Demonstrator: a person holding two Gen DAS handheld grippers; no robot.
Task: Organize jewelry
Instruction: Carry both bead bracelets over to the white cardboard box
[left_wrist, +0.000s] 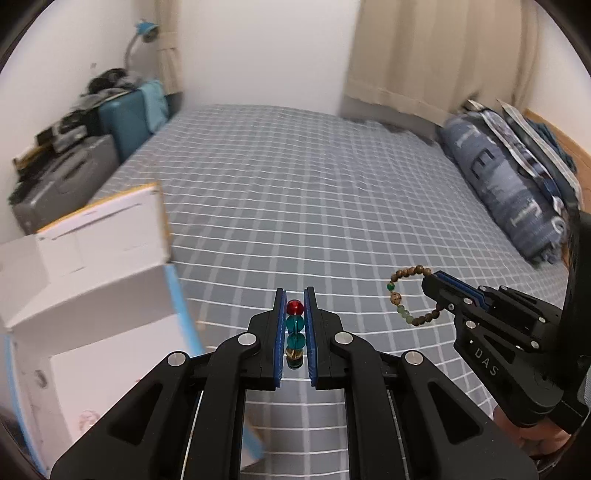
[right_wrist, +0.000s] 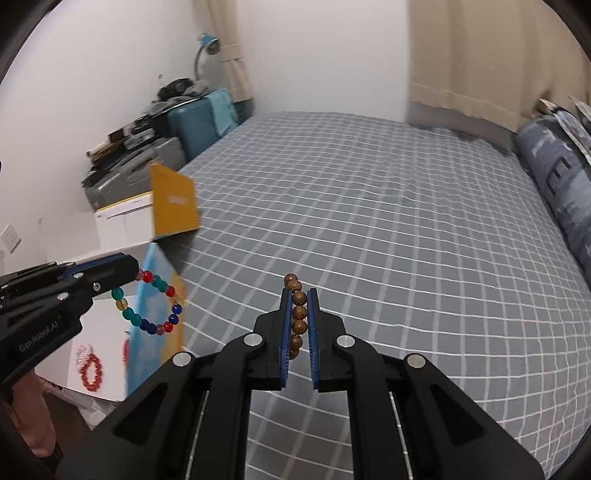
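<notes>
My left gripper (left_wrist: 295, 295) pinches the glass-bead bracelet (right_wrist: 151, 302), my right gripper (right_wrist: 299, 295) clamps the wooden-bead bracelet (left_wrist: 406, 295), both above the checked bed (left_wrist: 314, 184); open white box (left_wrist: 92, 266) beside left, red bracelet (right_wrist: 91, 372) inside.

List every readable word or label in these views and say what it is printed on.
"DAS": on the right gripper body, left wrist view.
"Genrobot.AI": on the left gripper body, right wrist view.
Large pale letters on the blue pillow: too blurred to read surely.
Mark on the yellow box flap: blurred, unreadable.
</notes>
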